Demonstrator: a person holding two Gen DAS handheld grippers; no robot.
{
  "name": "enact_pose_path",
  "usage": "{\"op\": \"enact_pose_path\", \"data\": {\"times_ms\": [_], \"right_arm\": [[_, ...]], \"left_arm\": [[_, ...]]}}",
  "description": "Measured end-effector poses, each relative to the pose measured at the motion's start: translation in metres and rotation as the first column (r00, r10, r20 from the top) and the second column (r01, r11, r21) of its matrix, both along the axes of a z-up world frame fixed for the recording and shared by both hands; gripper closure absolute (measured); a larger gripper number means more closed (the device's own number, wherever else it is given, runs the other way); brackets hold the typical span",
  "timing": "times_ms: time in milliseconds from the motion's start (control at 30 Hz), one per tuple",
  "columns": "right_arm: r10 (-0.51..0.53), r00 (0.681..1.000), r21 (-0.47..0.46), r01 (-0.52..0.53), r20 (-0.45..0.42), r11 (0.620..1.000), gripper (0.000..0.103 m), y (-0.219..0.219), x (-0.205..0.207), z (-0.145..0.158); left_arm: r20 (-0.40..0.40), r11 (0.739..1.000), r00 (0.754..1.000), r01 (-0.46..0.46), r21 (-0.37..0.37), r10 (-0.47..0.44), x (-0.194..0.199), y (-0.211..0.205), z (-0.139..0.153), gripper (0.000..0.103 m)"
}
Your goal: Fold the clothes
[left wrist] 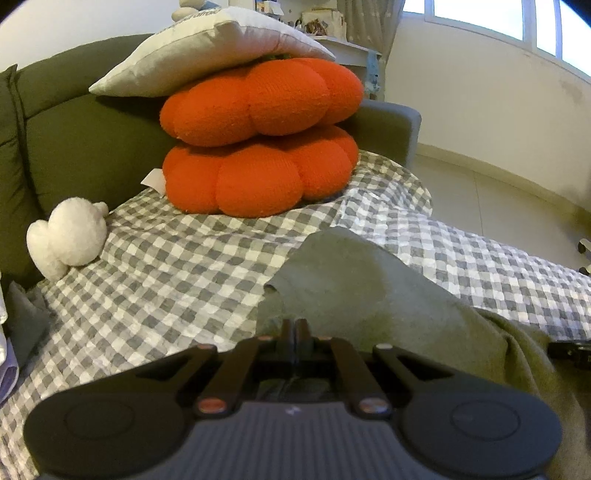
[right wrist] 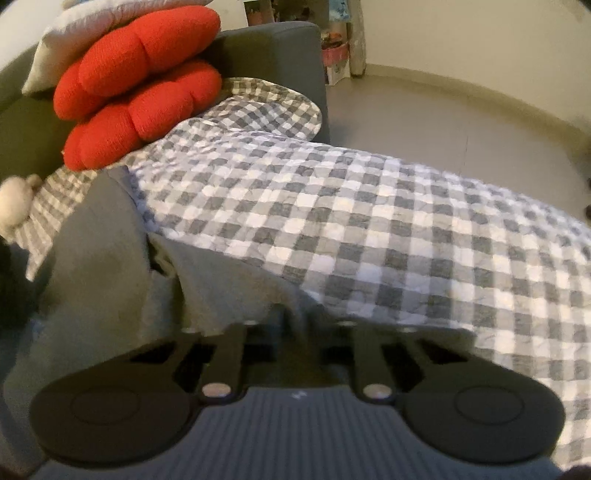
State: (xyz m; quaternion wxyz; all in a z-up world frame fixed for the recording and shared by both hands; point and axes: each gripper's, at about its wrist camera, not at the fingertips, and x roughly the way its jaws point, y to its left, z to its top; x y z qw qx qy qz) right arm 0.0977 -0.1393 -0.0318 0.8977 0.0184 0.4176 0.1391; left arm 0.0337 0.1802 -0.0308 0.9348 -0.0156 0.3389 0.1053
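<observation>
Ahead of me sits a dark green sofa (left wrist: 74, 147), its seat under a grey-and-white checked cover (left wrist: 177, 266) that runs off to my right. Two orange cushions (left wrist: 258, 136) are stacked against the armrest (left wrist: 391, 125), with a pale pillow (left wrist: 207, 48) lying on top. A small white plush toy (left wrist: 68, 236) rests near the backrest on my left. Beyond the armrest there's a cluttered shelf (left wrist: 332, 33) and a curtain (left wrist: 373, 22). Windows (left wrist: 480, 14) up to the right let in bright daylight over a cream wall (left wrist: 480, 103). The floor (right wrist: 424, 110) is smooth grey tile with a pale skirting along the wall.
</observation>
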Motion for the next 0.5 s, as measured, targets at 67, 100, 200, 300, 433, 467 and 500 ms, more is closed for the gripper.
{"op": "enact_pose_path", "data": {"times_ms": [67, 100, 200, 300, 433, 467, 500], "right_arm": [[-0.01, 1.0, -0.01, 0.01, 0.006, 1.0, 0.103, -0.004, -0.004, 0.002], [-0.015, 1.0, -0.015, 0.015, 0.009, 1.0, 0.103, -0.006, -0.006, 0.003], [-0.029, 0.999, -0.029, 0.029, 0.017, 0.999, 0.103, -0.012, -0.011, 0.006], [-0.043, 0.999, -0.044, 0.044, 0.027, 0.998, 0.103, -0.017, -0.017, 0.009], [-0.078, 0.995, -0.074, 0.082, 0.061, 0.994, 0.103, -0.036, -0.041, 0.028], [-0.088, 0.994, -0.078, 0.093, 0.068, 0.993, 0.103, -0.041, -0.047, 0.031], [-0.098, 0.992, -0.082, 0.104, 0.076, 0.991, 0.103, -0.045, -0.053, 0.035]], "left_arm": [[0.003, 1.0, 1.0, 0.002, 0.005, -0.002, 0.001, -0.003, 0.002, 0.102], [0.004, 1.0, 1.0, 0.003, 0.008, -0.003, 0.001, -0.004, 0.003, 0.103], [0.013, 1.0, 1.0, 0.004, 0.02, -0.004, 0.002, -0.007, 0.009, 0.102], [0.026, 1.0, 1.0, 0.002, 0.031, -0.002, 0.003, -0.009, 0.016, 0.103], [0.031, 0.999, 1.0, 0.001, 0.032, -0.002, 0.0, -0.011, 0.023, 0.102], [0.032, 1.0, 0.999, 0.002, 0.031, -0.003, -0.001, -0.011, 0.024, 0.103], [0.033, 1.0, 0.999, 0.003, 0.03, -0.004, -0.002, -0.012, 0.025, 0.103]]}}
